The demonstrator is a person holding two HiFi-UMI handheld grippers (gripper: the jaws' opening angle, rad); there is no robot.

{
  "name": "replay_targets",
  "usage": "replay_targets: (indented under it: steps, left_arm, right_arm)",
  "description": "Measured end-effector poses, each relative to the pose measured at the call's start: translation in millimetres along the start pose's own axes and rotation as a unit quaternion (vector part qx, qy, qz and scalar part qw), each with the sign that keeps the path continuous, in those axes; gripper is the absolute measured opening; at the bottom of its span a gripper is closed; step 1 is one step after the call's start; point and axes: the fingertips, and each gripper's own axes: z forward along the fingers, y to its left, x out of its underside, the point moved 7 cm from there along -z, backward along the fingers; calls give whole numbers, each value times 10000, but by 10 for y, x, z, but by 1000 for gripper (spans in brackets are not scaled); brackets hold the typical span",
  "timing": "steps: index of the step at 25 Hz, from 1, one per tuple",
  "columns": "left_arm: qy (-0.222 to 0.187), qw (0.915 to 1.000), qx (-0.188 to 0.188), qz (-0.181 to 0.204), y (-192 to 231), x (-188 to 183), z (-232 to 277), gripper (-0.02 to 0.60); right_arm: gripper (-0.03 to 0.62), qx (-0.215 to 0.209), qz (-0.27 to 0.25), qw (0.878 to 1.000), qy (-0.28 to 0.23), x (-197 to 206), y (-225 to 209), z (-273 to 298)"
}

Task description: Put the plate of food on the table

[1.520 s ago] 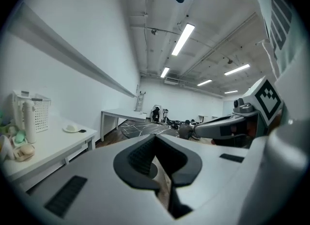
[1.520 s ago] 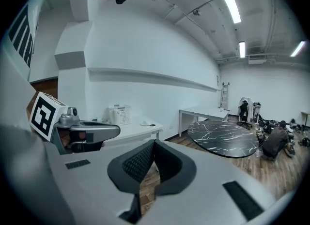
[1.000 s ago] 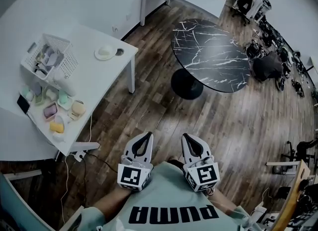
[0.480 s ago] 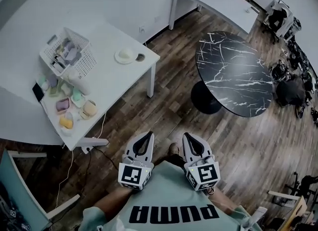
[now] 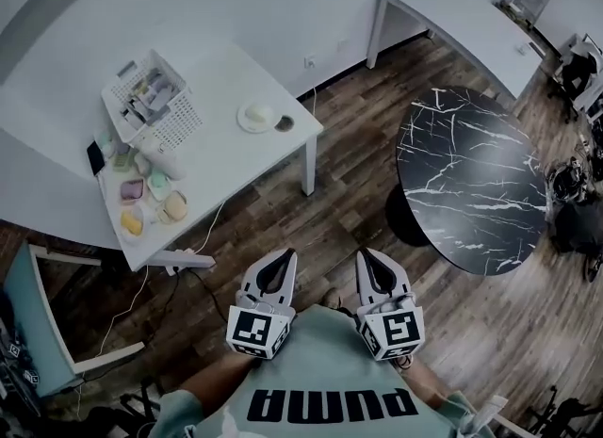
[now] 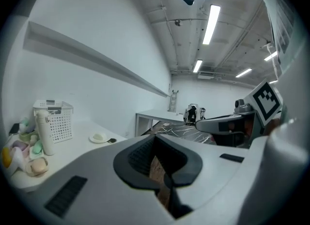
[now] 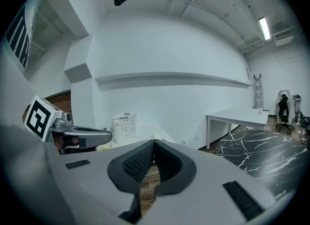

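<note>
A small white plate with a pale mound of food sits on the white table near its right end, next to a dark round spot. The left gripper view shows the same plate far ahead on the left. My left gripper and right gripper are held side by side close to the person's chest, over the wooden floor and well short of the table. Both are shut with nothing between the jaws, as the left gripper view and right gripper view also show.
A white basket, a bottle and several pastel food items crowd the white table's left part. A black marble round table stands to the right, another white table beyond it. A teal chair and a power strip are at the left.
The head view has swung: both tables now sit further right and lower in the picture. The two grippers stay shut in the same place by the chest.
</note>
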Motion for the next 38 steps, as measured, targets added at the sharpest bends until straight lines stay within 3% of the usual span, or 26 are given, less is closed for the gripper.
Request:
replay_targets:
  steps: [7,16,29,38]
  left_arm:
    - [121,9993,-343,18,-201,-59,393,6]
    - [312,9987,-405,28,-52,-129,808,6]
    - [122,9997,188,-139,884,-495,1781,6]
    - [-7,9992,117,-387,1742,-577,1996,6]
  right_arm:
    - [8,-336,68,9994,17,17,-507,152]
    - [8,-316,225,9992,127,16,-876,509]
    - [8,193,148,9989,400,-350,-1042,1544]
    - [8,264,79,9984,486,-580,-854,2375]
